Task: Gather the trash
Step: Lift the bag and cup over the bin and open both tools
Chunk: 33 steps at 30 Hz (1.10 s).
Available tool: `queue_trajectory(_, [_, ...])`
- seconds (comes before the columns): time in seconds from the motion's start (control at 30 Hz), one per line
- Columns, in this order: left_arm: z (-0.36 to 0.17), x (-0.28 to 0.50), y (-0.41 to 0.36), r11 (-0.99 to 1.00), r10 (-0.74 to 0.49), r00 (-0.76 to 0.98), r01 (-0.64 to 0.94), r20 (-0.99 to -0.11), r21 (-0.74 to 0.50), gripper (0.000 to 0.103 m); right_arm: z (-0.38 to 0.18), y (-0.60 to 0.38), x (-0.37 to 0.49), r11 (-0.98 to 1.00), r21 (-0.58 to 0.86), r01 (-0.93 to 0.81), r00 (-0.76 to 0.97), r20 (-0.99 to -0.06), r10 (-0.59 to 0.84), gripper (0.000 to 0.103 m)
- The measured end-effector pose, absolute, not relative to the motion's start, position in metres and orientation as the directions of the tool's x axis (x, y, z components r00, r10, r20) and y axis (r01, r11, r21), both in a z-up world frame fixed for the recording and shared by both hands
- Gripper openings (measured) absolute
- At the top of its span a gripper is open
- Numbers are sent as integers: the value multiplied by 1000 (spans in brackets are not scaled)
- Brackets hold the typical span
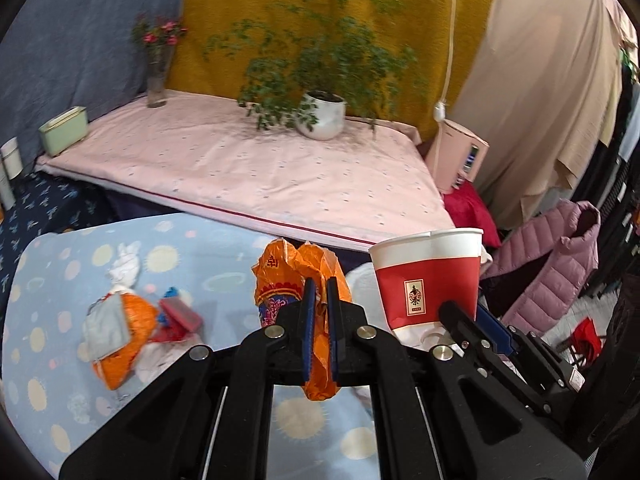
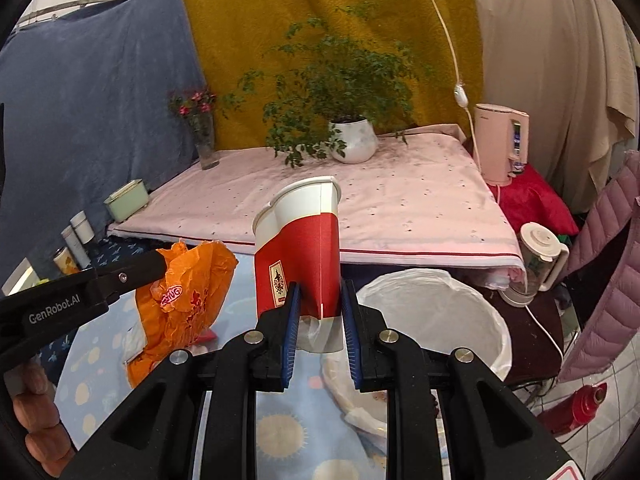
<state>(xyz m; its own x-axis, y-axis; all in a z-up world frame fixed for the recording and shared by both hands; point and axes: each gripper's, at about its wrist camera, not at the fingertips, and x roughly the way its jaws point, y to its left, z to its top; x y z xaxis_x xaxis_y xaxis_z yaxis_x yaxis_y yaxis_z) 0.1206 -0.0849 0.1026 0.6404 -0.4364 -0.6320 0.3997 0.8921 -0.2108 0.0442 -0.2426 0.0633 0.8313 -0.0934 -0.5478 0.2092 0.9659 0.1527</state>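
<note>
The left gripper (image 1: 320, 292) has its blue ribbed pads pressed nearly together on a crinkled orange plastic bag (image 1: 316, 280), thin and glossy with red and blue print; the bag bunches above the jaws and hangs in a limp fold below them. The right gripper (image 2: 320, 300) pinches a red and white paper cup (image 2: 298, 248) near its base, the stiff wall creased flat between the pads and the rim squashed out of round above them.

Beneath the left jaws lies a pale blue cloth with round yellow spots (image 1: 180, 240). To the left of those jaws sits a small heap of litter (image 1: 124, 320): another orange wrapper, a grey sachet, white twisted tissue, a red packet. It lies well apart from the held bag.

To the right of the right jaws and below them stands a round bin lined with white plastic (image 2: 440, 304), its mouth open and its rim close beside the right pad. Beyond both jaws runs the straight red-piped edge of a pink speckled cover (image 2: 400, 208), with a white potted plant (image 2: 352, 140) far back on it. Bare cloth lies between the jaws and that edge.
</note>
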Motion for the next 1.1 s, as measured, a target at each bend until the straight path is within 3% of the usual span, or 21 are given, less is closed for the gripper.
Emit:
queue_trajectory(0.43, [84,118,-173,820,-524,533,527,-664,-224,5,30,-320,26,916,180,359,784,-590,-191,20])
queue_trajectory(0.83, [57,126,-207,788,-552,475,566,-685,-242,8,-1,-349,32,891,187,413,736,-644,-207,20])
queue_trajectory(0.9, [55,128,-208,789,-551,474,563,-687,-245,13,-4,-348,35,892,182,413,731,-651,-206,20])
queue_trajectory(0.97, [53,130,-207,799,-539,478,551,-693,-241,42,-7,-347,38,894,175,412,727,-655,-207,22])
queue_trajectory(1.0, [52,131,-206,806,-533,487,541,-692,-239,48,-6,-346,38,894,172,413,727,-653,-210,21])
queue_trajectory(1.1, [51,131,-205,814,-520,502,536,-691,-224,49,-6,-343,40,896,160,414,726,-652,-219,23])
